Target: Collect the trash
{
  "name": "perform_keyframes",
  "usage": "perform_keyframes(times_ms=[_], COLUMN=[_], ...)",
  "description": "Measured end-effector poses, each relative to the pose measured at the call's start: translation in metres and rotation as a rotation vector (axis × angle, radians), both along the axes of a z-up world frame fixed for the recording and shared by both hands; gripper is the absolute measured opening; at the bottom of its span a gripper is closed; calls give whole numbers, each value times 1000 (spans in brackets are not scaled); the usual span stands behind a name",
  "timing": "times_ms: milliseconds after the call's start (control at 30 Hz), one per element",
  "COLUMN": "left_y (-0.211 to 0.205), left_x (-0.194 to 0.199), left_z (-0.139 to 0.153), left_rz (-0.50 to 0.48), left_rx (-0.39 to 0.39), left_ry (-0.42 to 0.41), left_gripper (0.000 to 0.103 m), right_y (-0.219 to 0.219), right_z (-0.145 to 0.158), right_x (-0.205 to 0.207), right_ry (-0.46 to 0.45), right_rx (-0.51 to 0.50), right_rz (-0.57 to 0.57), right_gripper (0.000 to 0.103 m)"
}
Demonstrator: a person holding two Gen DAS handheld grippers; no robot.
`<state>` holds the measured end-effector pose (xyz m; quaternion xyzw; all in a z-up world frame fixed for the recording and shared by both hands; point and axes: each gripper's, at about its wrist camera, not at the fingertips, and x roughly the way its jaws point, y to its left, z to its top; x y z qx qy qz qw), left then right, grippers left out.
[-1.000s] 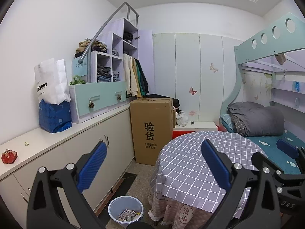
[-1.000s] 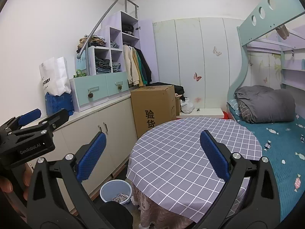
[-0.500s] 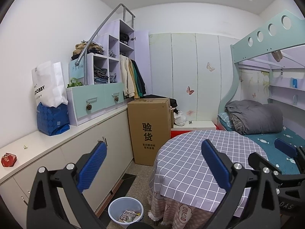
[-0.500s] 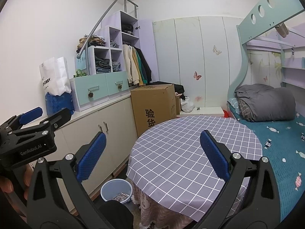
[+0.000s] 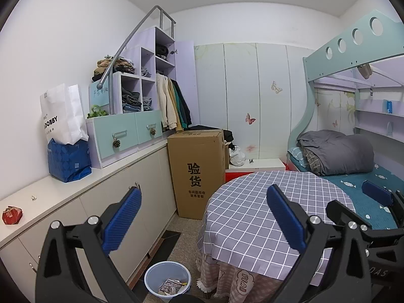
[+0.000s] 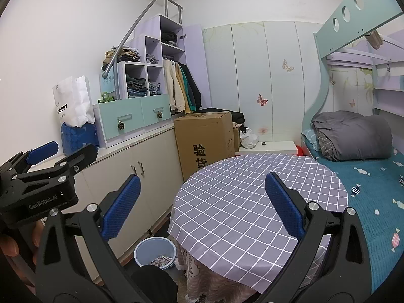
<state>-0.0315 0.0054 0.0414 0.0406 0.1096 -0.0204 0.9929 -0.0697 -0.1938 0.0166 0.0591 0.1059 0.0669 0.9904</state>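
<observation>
A light blue trash bin (image 5: 167, 279) with wrappers inside stands on the floor between the cabinets and the round table; it also shows in the right wrist view (image 6: 155, 252). A small red crumpled wrapper (image 5: 11, 215) and a tiny scrap (image 5: 33, 197) lie on the white countertop at far left. My left gripper (image 5: 204, 218) is open and empty, held above the floor by the table. My right gripper (image 6: 202, 203) is open and empty over the table's near edge. The left gripper also shows at the left of the right wrist view (image 6: 45, 166).
A round table with a grey checked cloth (image 5: 265, 209) fills the middle. White low cabinets (image 5: 141, 184) run along the left wall with a blue bag (image 5: 68, 160) and drawer unit on top. A tall cardboard box (image 5: 198, 171) stands behind. A bunk bed (image 5: 353, 156) is at right.
The left wrist view has shifted slightly, so the room appears a little lower and farther. Both grippers stay open and empty. The right gripper has barely moved.
</observation>
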Motion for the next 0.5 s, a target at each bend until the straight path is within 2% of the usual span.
perform_keyframes(times_ms=[500], left_y=[-2], left_x=[4], left_z=[3], left_rz=[-5], left_rx=[11], left_ry=[8], left_gripper=[97], right_y=[0], right_z=[0], right_x=[0], right_ry=[10], right_rx=[2], right_rz=[8], right_gripper=[97])
